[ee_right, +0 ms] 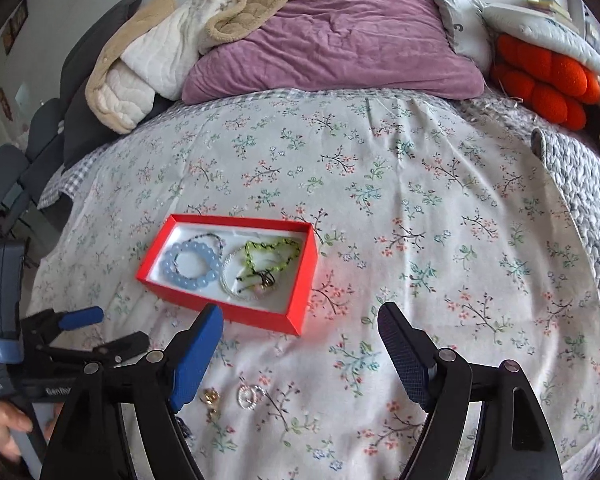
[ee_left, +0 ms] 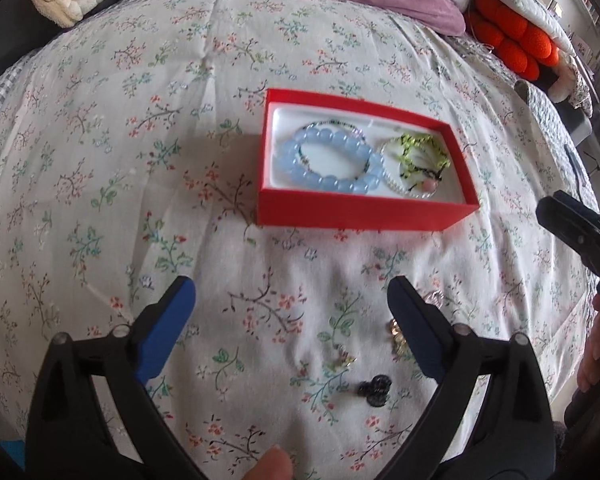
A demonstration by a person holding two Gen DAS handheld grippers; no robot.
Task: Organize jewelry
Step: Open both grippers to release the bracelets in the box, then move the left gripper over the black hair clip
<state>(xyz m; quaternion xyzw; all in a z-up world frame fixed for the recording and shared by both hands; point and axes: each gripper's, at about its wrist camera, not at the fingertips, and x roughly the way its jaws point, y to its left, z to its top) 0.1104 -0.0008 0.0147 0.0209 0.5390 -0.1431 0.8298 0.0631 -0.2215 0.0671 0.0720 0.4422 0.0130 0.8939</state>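
Note:
A red box (ee_left: 356,212) (ee_right: 256,316) lies open on the floral bedspread. It holds a blue bead bracelet (ee_left: 328,160) (ee_right: 192,264), a clear bead bracelet (ee_left: 404,190) (ee_right: 236,292) and a green cord bracelet (ee_left: 420,148) (ee_right: 272,252). Loose on the spread near me lie a black piece (ee_left: 374,390), a gold piece (ee_left: 396,336) (ee_right: 211,398), a small floral piece (ee_left: 342,360) and a silver ring piece (ee_right: 252,394). My left gripper (ee_left: 290,312) (ee_right: 112,326) is open and empty above the loose pieces. My right gripper (ee_right: 300,334) is open and empty, just right of the box.
A purple pillow (ee_right: 332,48), cream blankets (ee_right: 160,56) and an orange cushion (ee_right: 548,80) lie at the bed's far end. A grey knitted throw (ee_right: 580,216) edges the right side.

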